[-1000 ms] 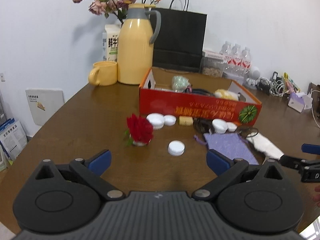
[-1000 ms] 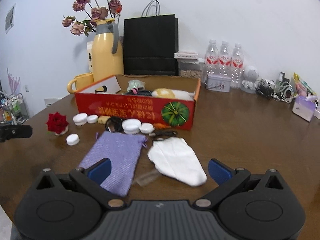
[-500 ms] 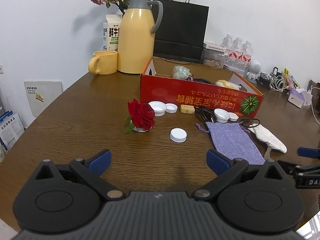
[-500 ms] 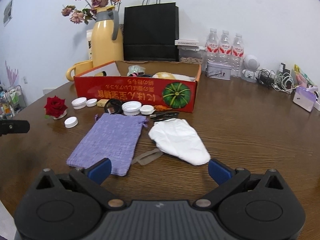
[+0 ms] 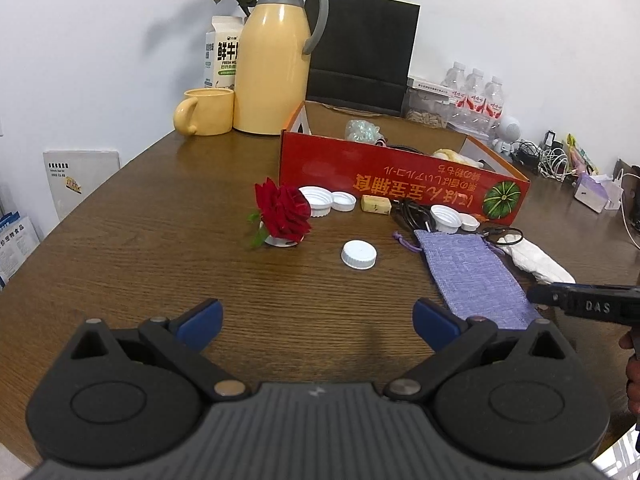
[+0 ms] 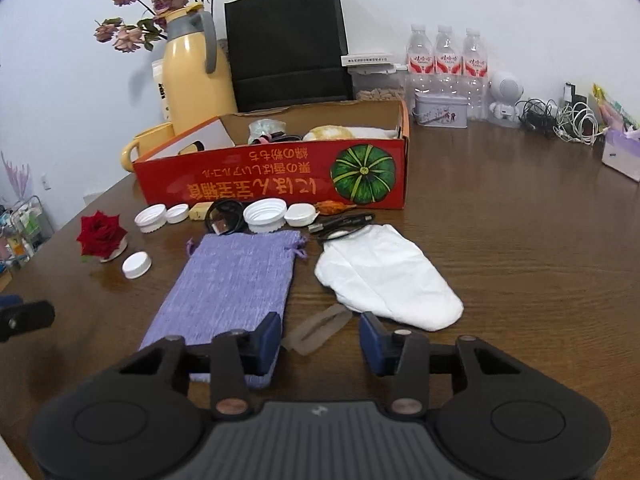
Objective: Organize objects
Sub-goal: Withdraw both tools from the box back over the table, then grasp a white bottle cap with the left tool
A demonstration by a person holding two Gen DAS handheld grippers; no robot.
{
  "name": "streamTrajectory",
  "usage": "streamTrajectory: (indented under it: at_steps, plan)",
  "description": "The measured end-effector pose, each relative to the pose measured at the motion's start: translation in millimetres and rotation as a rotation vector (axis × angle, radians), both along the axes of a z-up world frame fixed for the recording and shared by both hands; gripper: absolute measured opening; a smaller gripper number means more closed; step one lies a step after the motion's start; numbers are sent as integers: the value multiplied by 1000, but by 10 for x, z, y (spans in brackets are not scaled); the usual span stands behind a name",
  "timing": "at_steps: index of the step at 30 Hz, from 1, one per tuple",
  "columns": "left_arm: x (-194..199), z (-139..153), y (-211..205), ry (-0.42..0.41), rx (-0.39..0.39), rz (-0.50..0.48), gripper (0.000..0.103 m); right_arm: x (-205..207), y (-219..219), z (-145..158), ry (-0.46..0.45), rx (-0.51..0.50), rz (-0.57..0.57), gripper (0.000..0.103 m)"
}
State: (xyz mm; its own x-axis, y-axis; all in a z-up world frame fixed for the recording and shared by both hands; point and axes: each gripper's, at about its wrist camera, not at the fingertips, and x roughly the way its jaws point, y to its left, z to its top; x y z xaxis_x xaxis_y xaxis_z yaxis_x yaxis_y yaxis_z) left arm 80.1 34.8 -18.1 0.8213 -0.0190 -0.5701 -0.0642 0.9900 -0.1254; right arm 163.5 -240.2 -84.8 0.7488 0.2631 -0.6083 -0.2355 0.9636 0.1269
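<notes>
The right hand-held gripper (image 6: 320, 332) hangs low over the brown wooden counter (image 6: 520, 240), and its blue pads have just been closing in, now narrowed but not yet pinching. Between them lies a small translucent, greyish flat strip (image 6: 318, 328), slightly looped, like soft plastic or silicone. It sits on the counter in the gap between the woven lilac drawstring pouch (image 6: 236, 280) and the crumpled white fabric bag (image 6: 384, 276), just beside both.

That strip looks featherlight and floppy, thin enough to hug the wood, so I'd judge it slippery to lift. The raised loop in its middle is the place to nip; a squeeze at the flat end could simply slide off. The left pad stands over the pouch's near corner, so the cloth might get caught too.

The left hand-held gripper (image 5: 316, 320) holds wide and empty, above bare counter, with a white screw cap (image 5: 359, 254) and a red rose (image 5: 284, 212) ahead of it. Behind, the red cardboard box with the green pumpkin print (image 6: 280, 176) waits, open-topped, likely the destination.
</notes>
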Motion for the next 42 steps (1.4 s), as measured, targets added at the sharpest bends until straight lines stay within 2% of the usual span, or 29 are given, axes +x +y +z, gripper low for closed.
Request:
streamTrajectory:
  at_steps: [2,3,6,11,12,14,29,31,33,37,40,42]
  plan:
    - [5,-12,5,3,0,2,103,40,24,-10,-1,-3,-14,35]
    - [6,-16,8,5,-1,2,103,51,28,-13,-4,-6,-15,28]
    - [22,-31,20,9,-2,7,103,52,34,-37,-23,-26,-20,18]
    - [45,-47,1,14,-5,3,103,6,48,-62,-55,-57,2,9]
    - [52,-48,-9,13,-4,0,103,-6,53,-60,-63,-62,4,4]
    - [64,-48,-33,11,0,-7,103,-24,30,-44,-77,-45,10,2]
    - [509,-88,-245,0,42,-25,103,-139,-154,192,-179,38,37,1]
    - [592,-89,-284,-3,58,-31,99,-136,-160,213,-189,39,43,1]
    - [679,-90,-322,-1,67,-42,85,-124,-159,230,-197,41,49,1]
    - [848,-108,-372,13,87,-31,80,-69,-136,239,-202,44,62,1]
    - [952,-144,-411,30,100,-39,64,-32,-114,238,-205,47,72,1]
    - [1008,-187,-428,57,98,-43,48,-2,-104,238,-206,49,75,1]
